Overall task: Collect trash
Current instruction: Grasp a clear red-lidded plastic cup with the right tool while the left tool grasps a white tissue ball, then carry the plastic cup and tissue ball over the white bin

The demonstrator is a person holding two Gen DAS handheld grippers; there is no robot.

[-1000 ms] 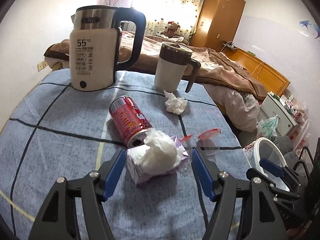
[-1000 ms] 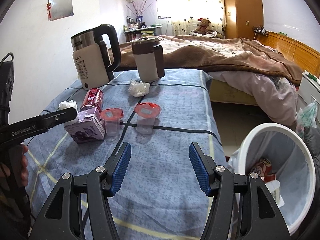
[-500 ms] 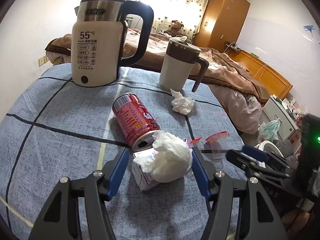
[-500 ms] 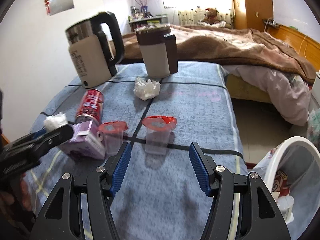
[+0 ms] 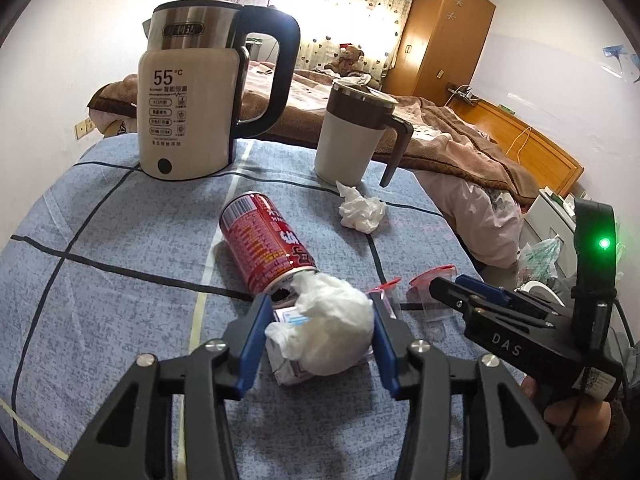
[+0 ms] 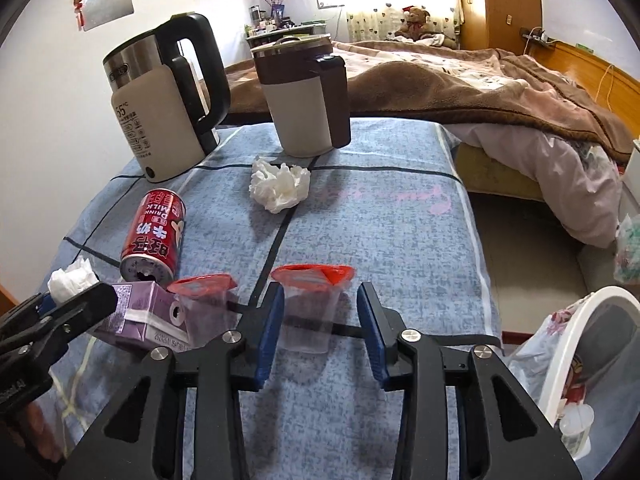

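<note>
Left tool (image 5: pixel 316 334): jaws closing, one on each side of a crumpled tissue wad at lower centre of the left wrist view; the right pad looks to be at the paper's edge and the left one just beside it, so not yet a firm pinch
Right tool (image 6: pixel 320 330): jaws closing around a clear plastic cup at lower centre of the right wrist view; a gap shows on the cup's right side, so nothing is gripped yet
Tissue wad (image 5: pixel 332 328): sits on top of the purple carton; soft, very light, will squash to almost nothing; I judge a squeeze across its middle is best, deep enough not to tear off a corner; too low a grip could catch the carton as well
Purple carton (image 6: pixel 140 316): lies on its side on the desk, under the wad, lower left of the right wrist view; thin card, likely empty and easily dented
Clear plastic cup (image 6: pixel 306 316): upright on the desk, red foil lid peeled up at its rim; thin-walled, light, slippery, likely to buckle or pop out; take it across the middle of the wall, below the lid, gently
Second cup (image 6: pixel 202 308): same kind, just left of the first, touching the carton
Red can (image 5: pixel 268 240): on its side beyond the carton, open end toward the wad; stiff, light, will roll
Second tissue (image 6: pixel 280 186): loose, farther up the desk, near the mug (image 6: pixel 304 104)
Bin (image 6: pixel 592 308): white rim with a bag, lower right of the right wrist view, beside the desk (image 6: pixel 400 224); some trash already inside
</note>
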